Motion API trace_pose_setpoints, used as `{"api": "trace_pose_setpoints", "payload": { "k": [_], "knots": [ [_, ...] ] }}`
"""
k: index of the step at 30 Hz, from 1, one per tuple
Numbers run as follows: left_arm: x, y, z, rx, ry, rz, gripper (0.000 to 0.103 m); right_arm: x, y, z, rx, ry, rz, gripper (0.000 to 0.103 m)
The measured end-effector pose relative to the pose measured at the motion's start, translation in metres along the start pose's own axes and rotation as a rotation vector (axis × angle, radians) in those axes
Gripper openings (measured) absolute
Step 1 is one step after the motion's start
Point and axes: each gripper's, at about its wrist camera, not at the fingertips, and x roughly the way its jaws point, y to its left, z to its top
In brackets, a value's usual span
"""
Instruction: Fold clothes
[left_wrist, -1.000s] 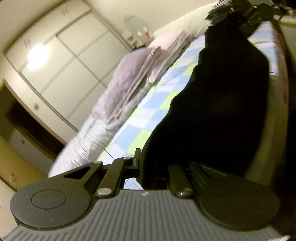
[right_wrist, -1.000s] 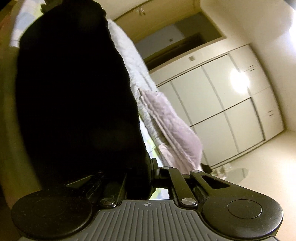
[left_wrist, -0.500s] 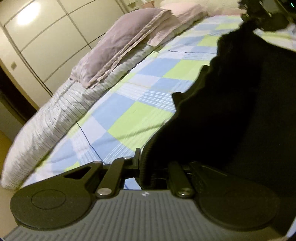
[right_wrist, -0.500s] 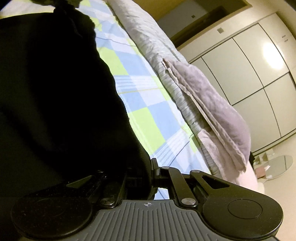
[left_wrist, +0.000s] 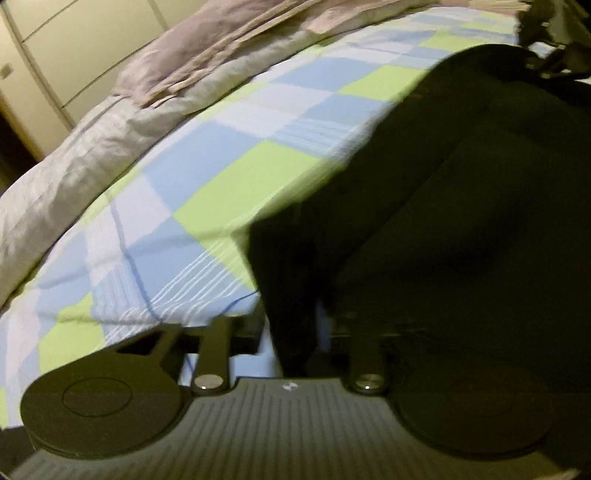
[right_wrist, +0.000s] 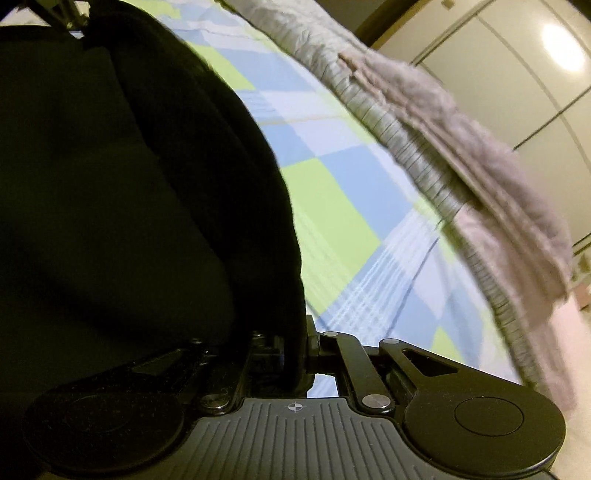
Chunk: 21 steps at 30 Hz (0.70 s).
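A black garment (left_wrist: 461, 221) lies spread over the checked blue, green and white bed sheet (left_wrist: 229, 184). It fills the right half of the left wrist view and the left half (right_wrist: 110, 184) of the right wrist view. My left gripper (left_wrist: 291, 343) is low over the sheet and its jaws are opening. A strip of the garment's edge still hangs between them, with gaps on both sides. My right gripper (right_wrist: 295, 354) is shut on the garment's other edge, just above the sheet (right_wrist: 332, 206).
A grey striped duvet (left_wrist: 74, 147) runs along the bed's far side, with a folded mauve blanket (left_wrist: 221, 48) on top. Both also show in the right wrist view, the duvet (right_wrist: 369, 92) under the blanket (right_wrist: 480, 155). Cream wardrobe doors (right_wrist: 517, 74) stand behind.
Both grippers have come down from a raised position to the bed, laying the black garment onto the sheet. The left jaws have spread apart; the right jaws stay clamped.
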Motion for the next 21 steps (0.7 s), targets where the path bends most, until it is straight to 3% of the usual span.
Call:
{"api": "trace_pose_setpoints", "payload": {
  "k": [2, 3, 4, 7, 9, 11, 17, 21],
  "knots": [
    [0.0, 0.009, -0.004, -0.054, -0.005, 0.014, 0.052, 0.005, -0.001, -0.003, 0.023, -0.001, -0.03, 0.031],
    [-0.001, 0.012, -0.006, -0.072, -0.004, 0.023, 0.053, 0.005, -0.002, -0.005, 0.036, -0.001, -0.073, 0.055],
    [-0.005, 0.014, -0.007, -0.08, -0.001, 0.035, 0.053, 0.003, -0.006, -0.007, 0.064, 0.001, -0.096, 0.06],
    [-0.024, 0.014, -0.008, -0.06, -0.005, 0.085, 0.051, -0.004, -0.024, -0.011, 0.168, 0.01, -0.143, 0.06],
    [-0.042, 0.01, -0.01, -0.053, -0.015, 0.118, 0.045, -0.022, -0.03, -0.013, 0.238, 0.003, -0.164, 0.06],
    [-0.067, 0.003, -0.015, -0.053, -0.034, 0.123, 0.044, -0.048, -0.027, -0.014, 0.291, -0.026, -0.141, 0.06],
    [-0.143, -0.05, -0.043, 0.016, -0.099, 0.036, 0.044, -0.143, 0.031, -0.021, 0.342, -0.135, -0.029, 0.06],
    [-0.176, -0.097, -0.074, 0.074, -0.1, -0.021, 0.045, -0.176, 0.081, -0.041, 0.392, -0.135, 0.039, 0.06]
  ]
}}
